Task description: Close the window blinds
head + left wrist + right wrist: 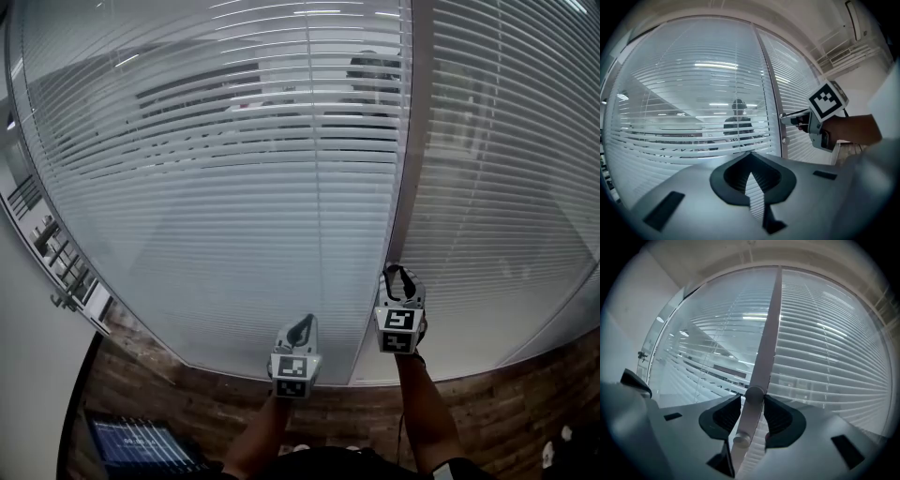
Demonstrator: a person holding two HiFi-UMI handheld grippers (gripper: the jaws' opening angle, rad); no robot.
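Right gripper [399, 274]: jaws apart, straddling the upper knob [754, 393] on the frame post [413, 141]. The pads seem just clear of it, though the gap is hard to read.
Left gripper [302, 328]: jaws together, empty, held short of the glass.
Blinds [234, 187]: behind glass on either side of the post. The left panel's upper slats show gaps.
Risk: on an off-centre grip the pads could skid off the small round knob, leaving the slats half-turned. Turning it the wrong way would open them.
Count: two grippers, two blind panels, one post, two knobs. The lower knob [742, 439] is untouched.
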